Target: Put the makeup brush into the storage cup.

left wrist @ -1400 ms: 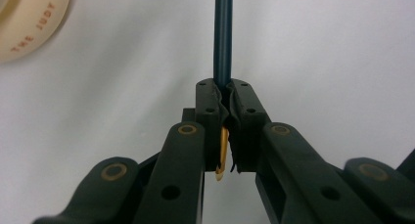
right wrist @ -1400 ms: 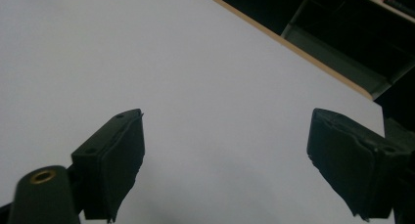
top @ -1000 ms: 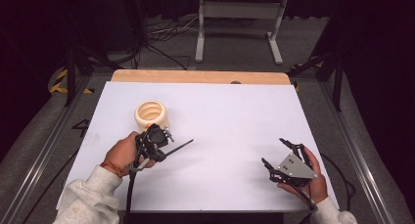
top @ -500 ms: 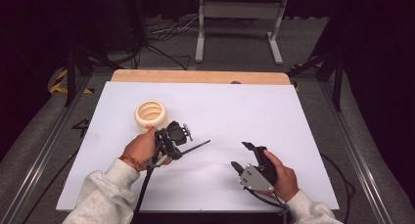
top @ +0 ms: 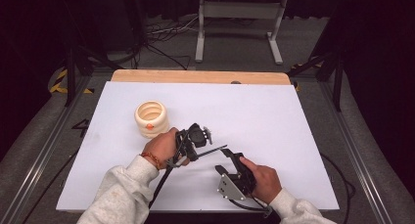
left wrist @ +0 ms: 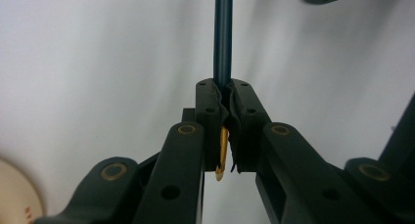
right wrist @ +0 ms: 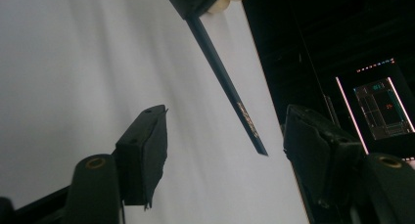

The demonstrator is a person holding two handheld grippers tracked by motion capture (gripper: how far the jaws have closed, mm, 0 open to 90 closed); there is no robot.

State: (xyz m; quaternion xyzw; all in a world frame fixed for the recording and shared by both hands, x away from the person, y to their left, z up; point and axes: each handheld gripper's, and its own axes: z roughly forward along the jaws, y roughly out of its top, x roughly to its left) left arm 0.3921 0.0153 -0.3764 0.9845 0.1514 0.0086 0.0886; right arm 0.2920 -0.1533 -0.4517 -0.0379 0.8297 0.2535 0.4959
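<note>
Above the white worktop (top: 274, 111), the left tool (left wrist: 222, 104) is clamped on a dark pencil (left wrist: 223, 38) pointing right. The right tool (right wrist: 225, 141), jaws wide apart, brackets the pencil's free end. A cream ringed cup (top: 151, 118) stands far left.

Left tongs (top: 208, 145) clamped tight, right tongs (top: 226, 161) spread wide, tips nearly meeting mid-table
</note>
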